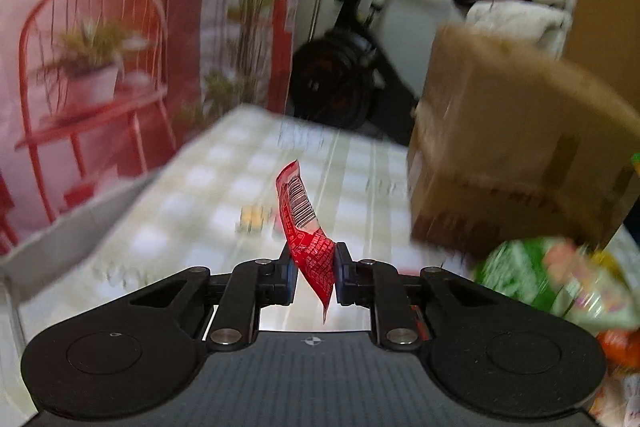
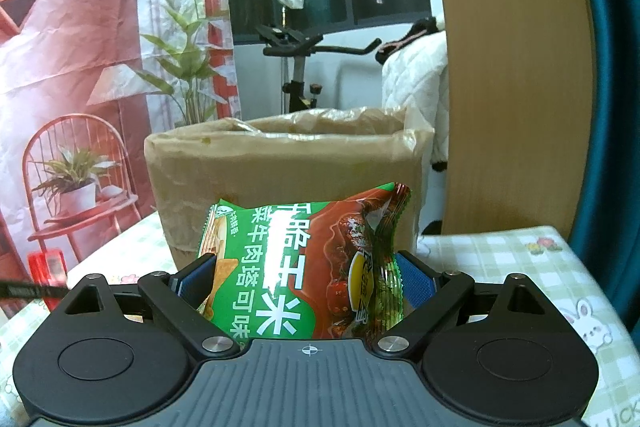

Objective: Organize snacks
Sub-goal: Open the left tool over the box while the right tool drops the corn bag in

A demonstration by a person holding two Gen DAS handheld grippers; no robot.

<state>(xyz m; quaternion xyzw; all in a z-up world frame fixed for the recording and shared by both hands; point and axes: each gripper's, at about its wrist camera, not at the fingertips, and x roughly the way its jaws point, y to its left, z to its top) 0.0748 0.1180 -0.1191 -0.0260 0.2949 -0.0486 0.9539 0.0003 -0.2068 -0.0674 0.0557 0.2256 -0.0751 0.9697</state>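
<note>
— Grippers, state? Left gripper (image 1: 314,277) was clamped on a red sachet (image 1: 305,223), raised above the checked tablecloth (image 1: 200,187).
— Right gripper (image 2: 308,279) was pinched on a green chip bag (image 2: 296,263); cardboard box (image 2: 280,163) was seen at twelve o'clock.

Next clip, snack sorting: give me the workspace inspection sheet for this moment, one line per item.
Surface: table under a pale checked cloth with cartoon prints.
Job's things: red sachet; green chip bag; cardboard box, open-topped and plastic-lined, behind the bag.
Clutter: more snack packets at the right edge of the left wrist view, blurred; a small yellow item, too blurred to name.
Grippers: left gripper shut on the red sachet, which is clear of the cloth; right gripper, jaws wide, pads against the chip bag's sides.
Cables: nothing seen.
Surroundings: printed backdrop with a red chair, exercise bike, wooden panel.
</note>
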